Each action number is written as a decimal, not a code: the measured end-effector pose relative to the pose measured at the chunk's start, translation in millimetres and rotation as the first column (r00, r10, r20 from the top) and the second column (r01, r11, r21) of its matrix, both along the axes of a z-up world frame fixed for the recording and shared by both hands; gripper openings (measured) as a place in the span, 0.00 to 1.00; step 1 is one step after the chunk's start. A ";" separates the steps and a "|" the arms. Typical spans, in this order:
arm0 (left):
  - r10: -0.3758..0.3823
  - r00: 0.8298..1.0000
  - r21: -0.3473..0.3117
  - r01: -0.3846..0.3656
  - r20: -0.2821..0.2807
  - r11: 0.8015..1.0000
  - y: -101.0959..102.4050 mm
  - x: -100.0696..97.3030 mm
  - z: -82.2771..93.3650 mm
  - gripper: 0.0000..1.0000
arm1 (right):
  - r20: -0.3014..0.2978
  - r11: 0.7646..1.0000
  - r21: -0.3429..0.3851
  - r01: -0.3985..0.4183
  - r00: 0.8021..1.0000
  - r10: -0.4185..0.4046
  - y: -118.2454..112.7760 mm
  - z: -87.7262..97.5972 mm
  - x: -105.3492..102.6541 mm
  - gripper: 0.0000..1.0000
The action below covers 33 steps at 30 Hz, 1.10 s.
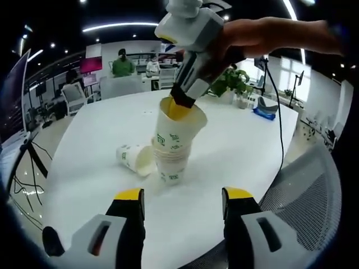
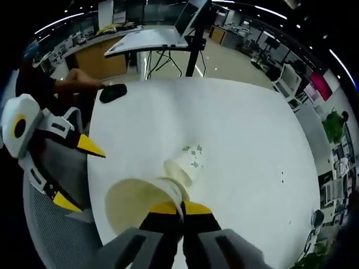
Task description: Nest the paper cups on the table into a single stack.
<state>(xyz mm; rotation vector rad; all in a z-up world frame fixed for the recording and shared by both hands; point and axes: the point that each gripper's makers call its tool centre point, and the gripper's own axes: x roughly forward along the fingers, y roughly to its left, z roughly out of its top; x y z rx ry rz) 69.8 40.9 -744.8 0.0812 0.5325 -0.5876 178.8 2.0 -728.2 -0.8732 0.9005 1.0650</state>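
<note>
A stack of white paper cups (image 1: 170, 162) with green print stands upright near the middle of the white table (image 1: 101, 123). The top cup (image 1: 180, 124) sits tilted in that stack. My right gripper (image 1: 180, 102) comes down from above and is shut on this cup's rim. From the right gripper view I look into the held cup (image 2: 133, 208), with the right gripper (image 2: 180, 209) pinching its rim. One more cup (image 1: 134, 158) (image 2: 188, 162) lies on its side, just left of the stack. My left gripper (image 1: 184, 196) (image 2: 77, 175) hovers open near the table edge, holding nothing.
A grey mesh chair (image 1: 305, 185) stands by the near table edge. A potted plant (image 1: 233, 84) and a blue item (image 1: 263, 114) sit at the far side. A black object (image 2: 112, 92) lies on the table. A laptop on a stand (image 2: 148, 36) stands beyond. People sit at the back.
</note>
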 end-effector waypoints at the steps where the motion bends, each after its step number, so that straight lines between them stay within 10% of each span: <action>1: 0.001 1.000 0.000 -0.001 0.000 1.000 0.2 0.2 -0.2 0.55 | 0.000 1.000 -0.003 -0.001 1.000 0.001 0.4 -1.5 0.8 0.00; 33: -0.012 1.000 0.006 0.012 0.004 1.000 -1.4 -0.7 -0.8 0.52 | -0.007 0.998 -0.058 -0.017 1.000 0.017 -5.1 -16.0 3.9 0.05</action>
